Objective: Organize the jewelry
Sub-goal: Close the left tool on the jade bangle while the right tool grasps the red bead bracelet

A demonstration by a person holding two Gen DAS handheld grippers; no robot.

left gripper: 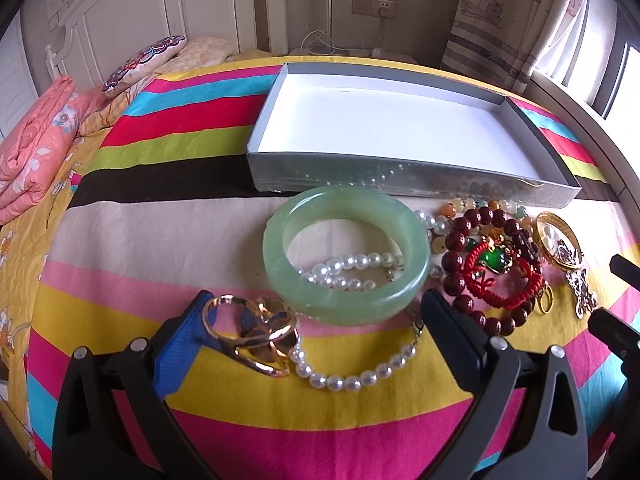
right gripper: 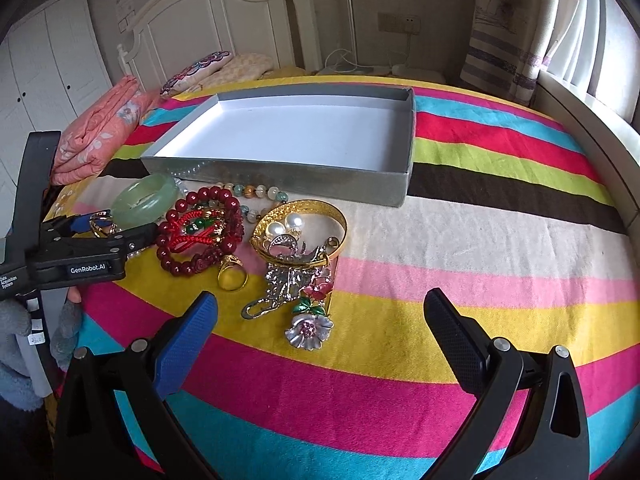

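The jewelry is heaped on the striped bedspread (right gripper: 480,248) just in front of the grey box (left gripper: 400,178). The left gripper (left gripper: 316,316) is held with fingers spread around the near rim of the jade bangle (left gripper: 346,254), beside a gold ring (left gripper: 256,334) and pearl strand (left gripper: 352,380). The right gripper (right gripper: 320,320) is spread wide near the flower brooch (right gripper: 309,330), in front of the gold bangle (right gripper: 300,232).

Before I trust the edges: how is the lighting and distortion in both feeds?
Left wrist view: window glare blows out the right edge; the grey cardboard tray with white floor bows from fisheye; the pale green jade bangle is slightly soft. Right wrist view: same glare upper right; the striped bedspread curves strongly; centre is sharp.
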